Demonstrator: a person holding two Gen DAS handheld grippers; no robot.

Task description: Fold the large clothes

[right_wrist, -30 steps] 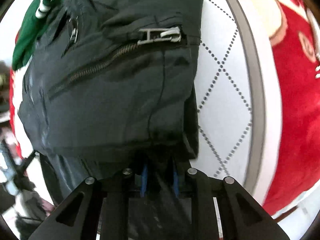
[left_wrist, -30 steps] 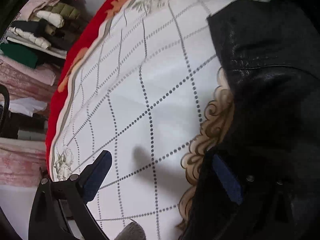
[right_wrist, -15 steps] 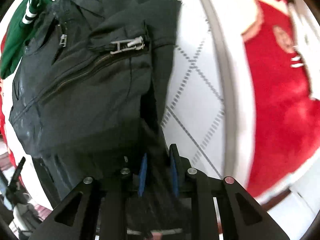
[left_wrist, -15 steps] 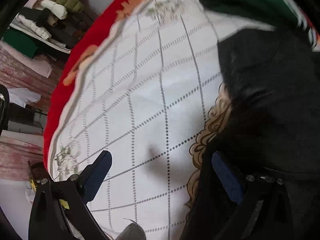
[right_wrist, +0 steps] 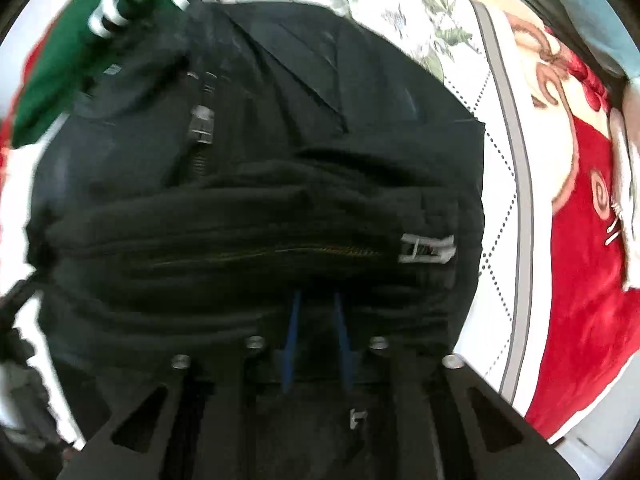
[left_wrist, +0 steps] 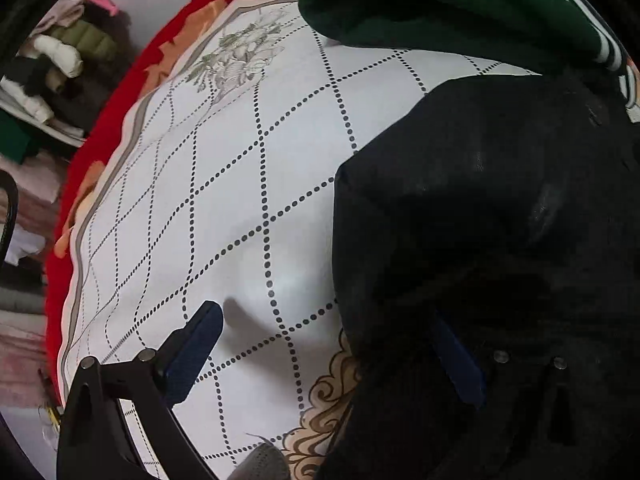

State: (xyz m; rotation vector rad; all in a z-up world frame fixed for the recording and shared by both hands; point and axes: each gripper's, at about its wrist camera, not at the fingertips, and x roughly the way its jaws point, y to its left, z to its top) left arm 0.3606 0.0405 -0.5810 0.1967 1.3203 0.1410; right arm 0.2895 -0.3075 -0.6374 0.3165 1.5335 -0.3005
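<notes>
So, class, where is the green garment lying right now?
The green garment lies at the far end of the quilt, just beyond the black jacket: top right in the left wrist view, top left in the right wrist view.

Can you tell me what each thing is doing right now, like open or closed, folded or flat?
Left gripper: open, holding nothing.
Right gripper: shut on the jacket.
Jacket: black, bunched and partly folded over.
Zipper: closed along the part that shows.
Green sweater: lying in a heap beyond the jacket.
Bedspread: spread flat under everything.
</notes>
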